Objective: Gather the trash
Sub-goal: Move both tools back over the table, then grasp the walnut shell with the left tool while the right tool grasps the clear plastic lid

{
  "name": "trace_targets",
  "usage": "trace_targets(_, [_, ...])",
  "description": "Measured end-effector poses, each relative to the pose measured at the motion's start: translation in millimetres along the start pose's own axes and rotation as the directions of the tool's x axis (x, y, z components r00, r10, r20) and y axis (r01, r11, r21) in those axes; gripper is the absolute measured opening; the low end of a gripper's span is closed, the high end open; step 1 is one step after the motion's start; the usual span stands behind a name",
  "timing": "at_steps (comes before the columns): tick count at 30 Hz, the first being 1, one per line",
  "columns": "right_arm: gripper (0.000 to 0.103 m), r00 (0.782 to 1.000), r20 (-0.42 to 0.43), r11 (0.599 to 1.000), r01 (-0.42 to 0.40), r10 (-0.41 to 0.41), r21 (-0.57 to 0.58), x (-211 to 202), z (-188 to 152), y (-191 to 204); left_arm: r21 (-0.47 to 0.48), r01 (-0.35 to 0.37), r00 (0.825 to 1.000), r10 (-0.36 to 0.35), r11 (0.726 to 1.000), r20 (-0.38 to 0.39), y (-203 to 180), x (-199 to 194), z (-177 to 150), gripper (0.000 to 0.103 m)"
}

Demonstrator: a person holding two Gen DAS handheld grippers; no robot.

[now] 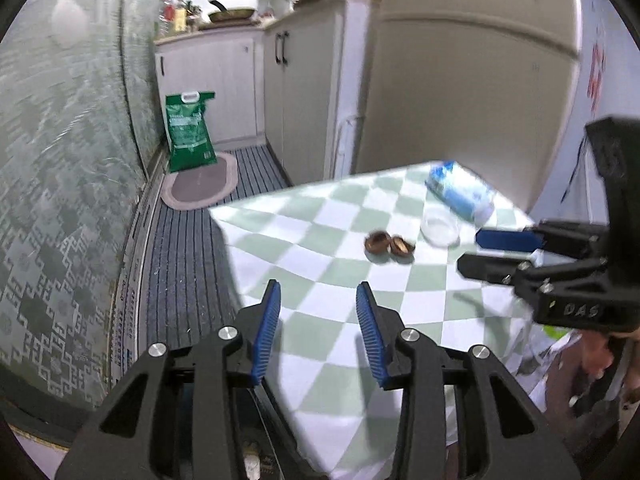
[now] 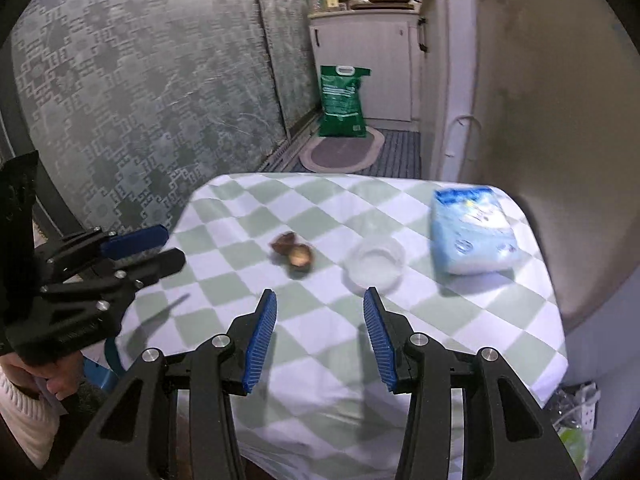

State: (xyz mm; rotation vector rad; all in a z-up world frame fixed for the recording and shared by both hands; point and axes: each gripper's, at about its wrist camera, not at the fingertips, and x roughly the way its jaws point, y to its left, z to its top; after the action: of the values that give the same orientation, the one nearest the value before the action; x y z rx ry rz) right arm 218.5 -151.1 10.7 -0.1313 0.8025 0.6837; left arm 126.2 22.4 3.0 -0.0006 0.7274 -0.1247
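Hovering over the near edge of the checkered surface (image 2: 320, 208), left tool (image 1: 318, 300) with jaws spread wide and gripping nothing. Hanging likewise over the near edge, right tool (image 2: 320, 308), jaws also wide and bare. Lying near the middle of the cloth, two brown shell halves (image 2: 294, 254), touching each other, well apart from both tools. Sitting just right of the shells, a clear shallow dish (image 2: 376, 266). Resting farther right, close to the fridge (image 2: 560, 120), a light-blue packet (image 2: 472, 232), near the dish but not touching it. Standing on the floor at the far end, beside the white cabinets (image 2: 368, 52), a green sack (image 2: 342, 100), with an oval mat (image 2: 340, 154) lying just in front of it.
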Motion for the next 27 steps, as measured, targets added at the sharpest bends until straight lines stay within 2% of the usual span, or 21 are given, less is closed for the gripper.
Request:
trace_targets(8, [0.044,1.000,-0.006,0.999,-0.015,0.016,0.041,0,-10,-28,0.019,-0.002,0.997,0.003,1.000,-0.082,-17,24,6,0.037])
trace_targets(16, [0.044,0.999,0.000,0.998,-0.042,0.042,0.043,0,-9,-33,0.058,-0.007,0.991,0.014,0.998,-0.131,-32,47,21,0.035])
trace_targets(27, [0.044,0.998,-0.020,0.998,-0.056,0.057,0.036,10,2,-30,0.010,0.032,0.985,-0.030,0.999,-0.171,-30,70,42,0.035])
